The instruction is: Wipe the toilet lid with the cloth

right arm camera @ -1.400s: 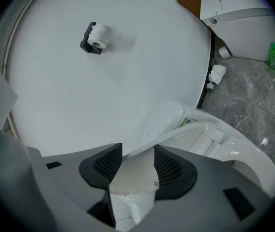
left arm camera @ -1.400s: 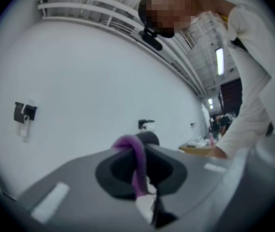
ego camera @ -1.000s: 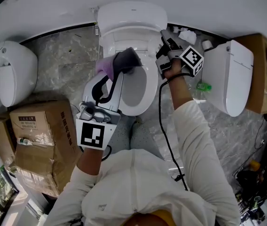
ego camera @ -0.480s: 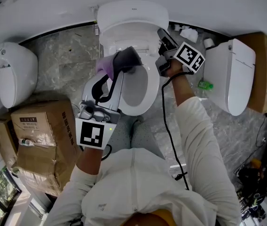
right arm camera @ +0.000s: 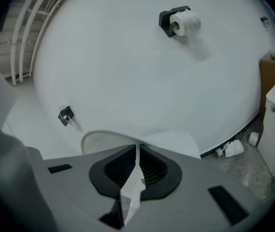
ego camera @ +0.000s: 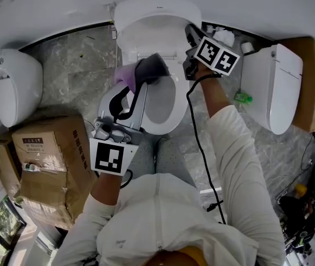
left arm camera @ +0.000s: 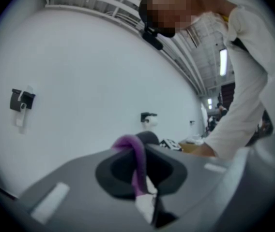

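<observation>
While the cardboard boxes at far left play no part, the left gripper hangs over the left side of the seat with its jaws clamped on the purple cloth, which bunches out to the left of the pads. Treat the cloth as light, soft and limp: it should fold over whatever it is pressed against, so the present hold on one bunched end looks adequate, provided a loose pad of fabric leads the stroke. Further right, the toilet lid stands raised against the wall. It looks rigid, smooth, probably slippery, and free to swing on its hinge, so take it at the thin side rim. The right gripper is at that rim, and its own view shows the jaws nearly together with a thin white edge, judged to be the lid's, pinched between them. Against the frame one second earlier, the right gripper has shifted up and back toward the lid, its marker cube has rolled over, and its jaws have just been closing from wide apart; the left gripper and cloth are unchanged.
</observation>
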{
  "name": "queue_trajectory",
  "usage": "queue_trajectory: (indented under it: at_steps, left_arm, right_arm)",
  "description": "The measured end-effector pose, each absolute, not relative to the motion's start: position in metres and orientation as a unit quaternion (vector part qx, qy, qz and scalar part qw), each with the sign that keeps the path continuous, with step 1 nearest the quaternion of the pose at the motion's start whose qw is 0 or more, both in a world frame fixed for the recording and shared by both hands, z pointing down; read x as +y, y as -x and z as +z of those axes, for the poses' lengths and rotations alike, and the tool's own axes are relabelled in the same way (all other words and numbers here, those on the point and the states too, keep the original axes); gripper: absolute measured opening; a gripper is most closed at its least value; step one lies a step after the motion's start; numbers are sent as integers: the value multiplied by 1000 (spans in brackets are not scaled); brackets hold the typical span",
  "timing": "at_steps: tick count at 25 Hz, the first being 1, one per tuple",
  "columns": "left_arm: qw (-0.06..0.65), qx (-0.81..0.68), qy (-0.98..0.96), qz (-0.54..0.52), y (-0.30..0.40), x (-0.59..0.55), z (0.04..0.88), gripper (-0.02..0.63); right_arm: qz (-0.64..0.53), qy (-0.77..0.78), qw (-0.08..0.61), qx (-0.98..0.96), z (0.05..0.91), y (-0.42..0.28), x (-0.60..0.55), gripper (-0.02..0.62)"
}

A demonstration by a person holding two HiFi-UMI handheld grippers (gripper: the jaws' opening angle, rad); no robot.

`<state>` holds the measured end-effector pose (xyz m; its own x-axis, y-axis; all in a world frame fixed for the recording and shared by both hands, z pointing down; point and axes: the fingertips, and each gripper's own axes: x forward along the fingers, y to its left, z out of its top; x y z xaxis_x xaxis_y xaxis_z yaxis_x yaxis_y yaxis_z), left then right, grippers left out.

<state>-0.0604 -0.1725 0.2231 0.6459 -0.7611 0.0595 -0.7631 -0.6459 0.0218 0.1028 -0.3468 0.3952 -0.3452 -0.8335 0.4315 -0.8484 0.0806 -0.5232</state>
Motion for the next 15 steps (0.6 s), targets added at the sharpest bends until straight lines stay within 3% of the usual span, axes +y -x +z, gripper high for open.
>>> queue_trajectory:
  at_steps: [15]
  left_arm:
    - [48, -429, -902, 31, 87, -189, 240, 23]
  right_arm:
    - [281, -636, 120, -709, 409, -103, -388, 15]
